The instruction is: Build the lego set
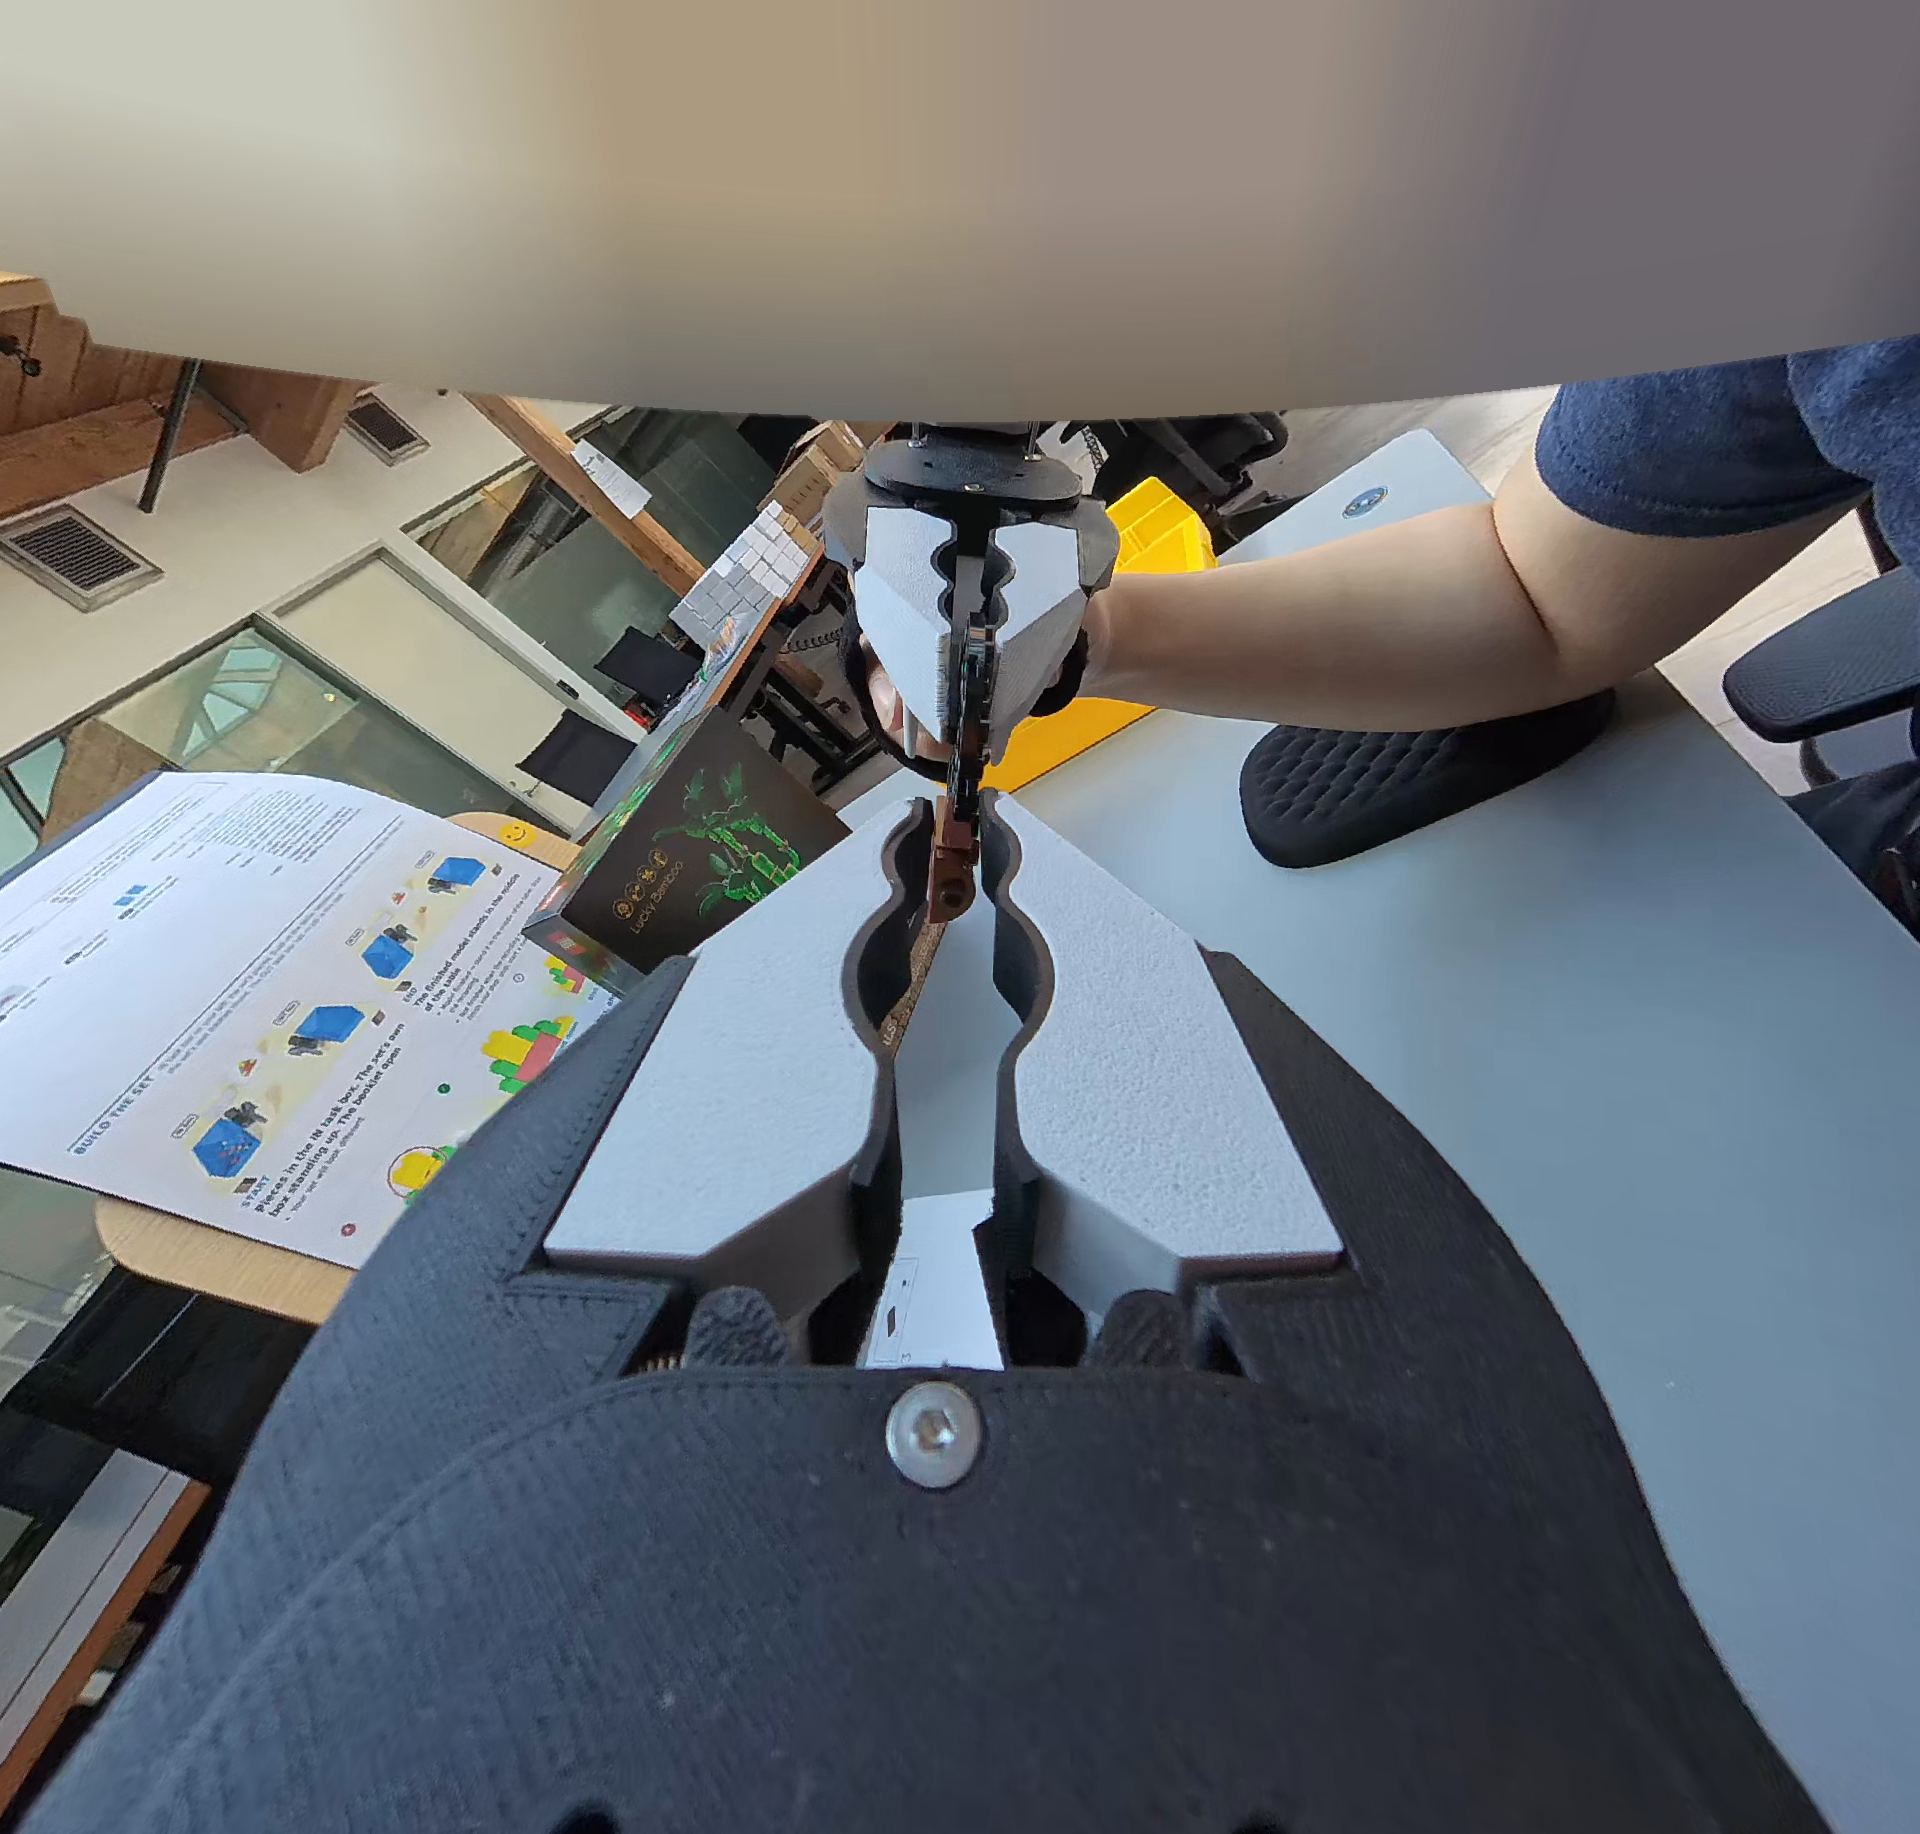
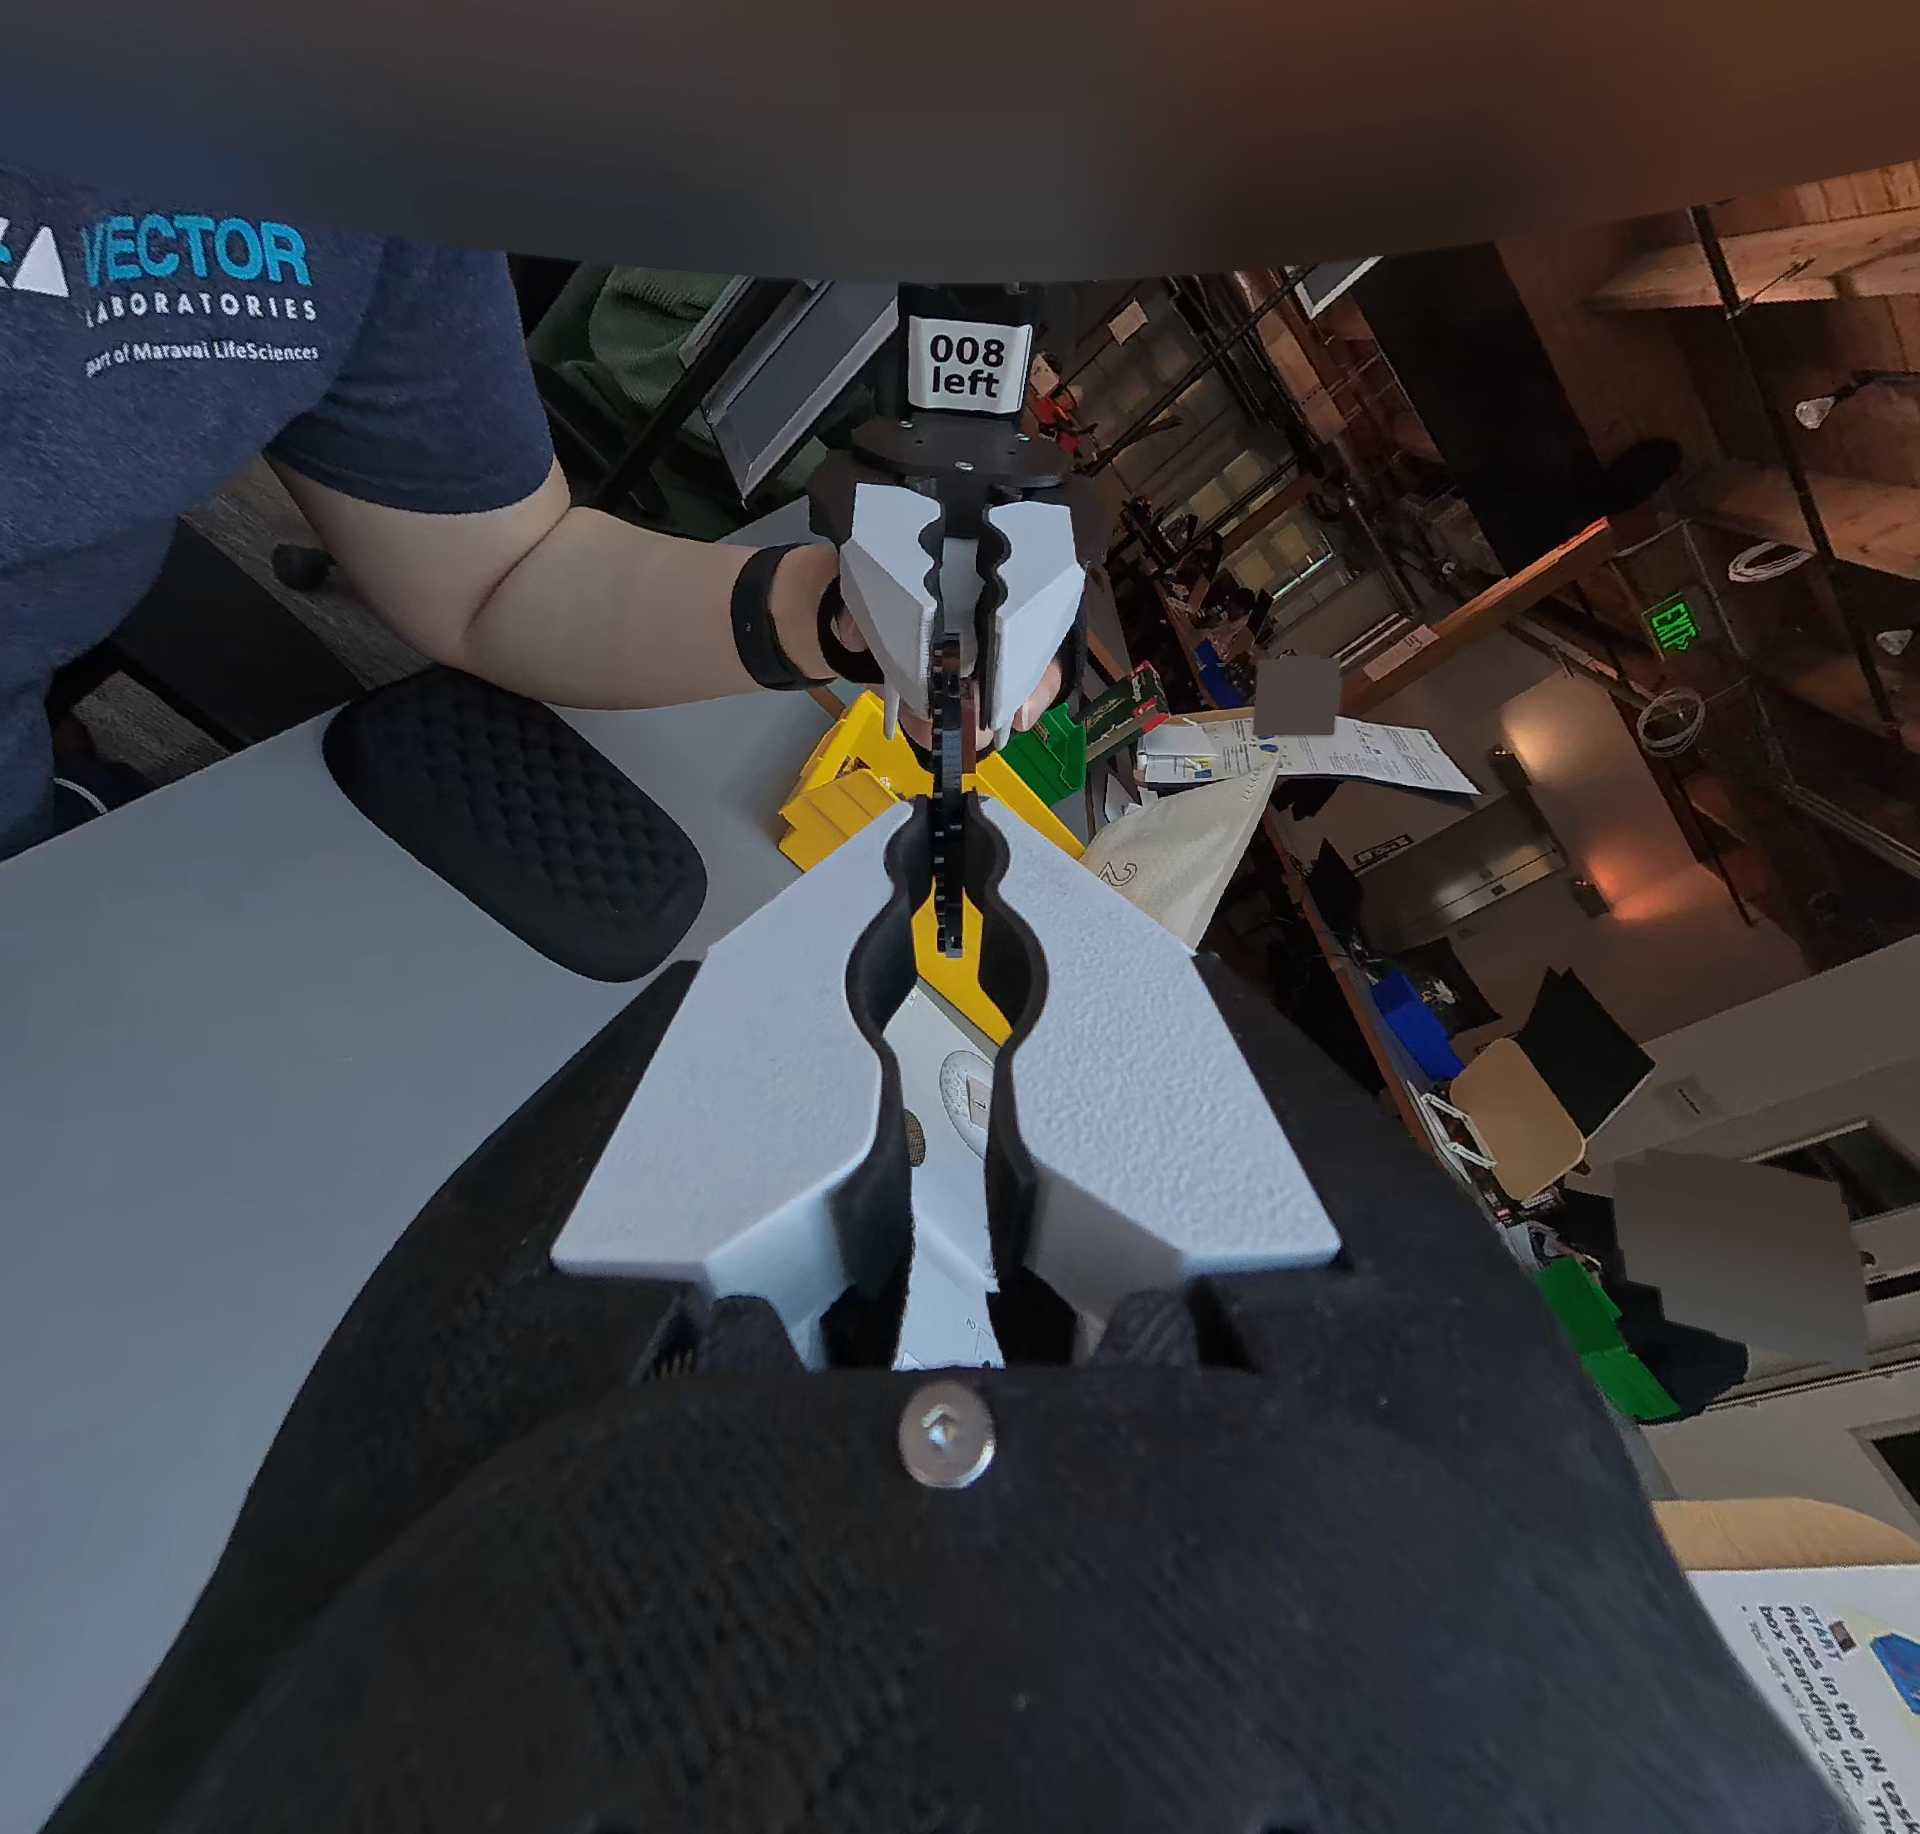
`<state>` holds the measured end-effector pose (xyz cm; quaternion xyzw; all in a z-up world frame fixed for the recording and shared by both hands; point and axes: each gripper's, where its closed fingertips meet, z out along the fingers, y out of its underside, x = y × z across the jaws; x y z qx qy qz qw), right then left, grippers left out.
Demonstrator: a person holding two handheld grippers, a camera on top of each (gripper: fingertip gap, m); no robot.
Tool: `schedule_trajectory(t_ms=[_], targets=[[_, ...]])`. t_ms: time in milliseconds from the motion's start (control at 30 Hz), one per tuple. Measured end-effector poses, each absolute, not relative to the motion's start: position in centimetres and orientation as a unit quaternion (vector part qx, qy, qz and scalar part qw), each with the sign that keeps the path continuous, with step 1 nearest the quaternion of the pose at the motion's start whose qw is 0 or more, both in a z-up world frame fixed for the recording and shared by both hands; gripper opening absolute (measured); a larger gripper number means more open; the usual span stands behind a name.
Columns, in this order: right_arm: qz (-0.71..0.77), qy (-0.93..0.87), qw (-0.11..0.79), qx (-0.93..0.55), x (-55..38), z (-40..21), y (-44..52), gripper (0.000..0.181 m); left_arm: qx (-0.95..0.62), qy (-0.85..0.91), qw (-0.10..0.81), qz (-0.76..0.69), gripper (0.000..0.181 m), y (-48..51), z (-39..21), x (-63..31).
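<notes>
My left gripper (image 1: 961, 813) is shut on a small brown Lego piece (image 1: 951, 880), held in the air above the grey table (image 1: 1455, 1109). My right gripper (image 2: 948, 808) faces it tip to tip and is shut on a long black Lego plate (image 2: 948, 880), seen edge-on. In the left wrist view the black plate (image 1: 974, 683) reaches from the right gripper (image 1: 961, 745) down to the brown piece and touches it. The left gripper (image 2: 948, 730) shows opposite in the right wrist view. How the two pieces join is hidden by the fingers.
A black wrist-rest pad (image 1: 1403, 787) lies on the table under the person's forearm (image 1: 1351, 621). A yellow bin (image 2: 831, 797) stands beyond the grippers. A black Lego box (image 1: 707, 849) and a printed instruction sheet (image 1: 260, 953) are on the left. Only a small space, under 4 cm, lies between the two pairs of fingers.
</notes>
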<state>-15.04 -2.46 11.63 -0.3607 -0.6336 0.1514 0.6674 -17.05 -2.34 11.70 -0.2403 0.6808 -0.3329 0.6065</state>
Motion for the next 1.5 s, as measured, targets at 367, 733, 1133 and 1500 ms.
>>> schedule_trajectory(t_ms=[367,733,1133,1500], targets=[[0.142,-0.646,0.659,-0.357,-15.52,11.26,-2.84,0.004,-0.22,0.7,0.618,-0.282,0.006,-2.67,11.01,-17.05],[0.161,-0.644,0.654,-0.363,-15.49,11.27,-2.85,0.004,-0.224,0.707,0.614,-0.271,0.005,-2.75,10.87,-17.02],[0.172,-0.629,0.662,-0.37,-15.09,11.69,-2.38,0.004,-0.228,0.685,0.633,-0.279,0.006,-2.27,11.41,-16.66],[0.192,-0.626,0.657,-0.375,-15.06,11.48,-2.16,0.005,-0.235,0.694,0.624,-0.273,0.006,-2.08,11.13,-16.63]])
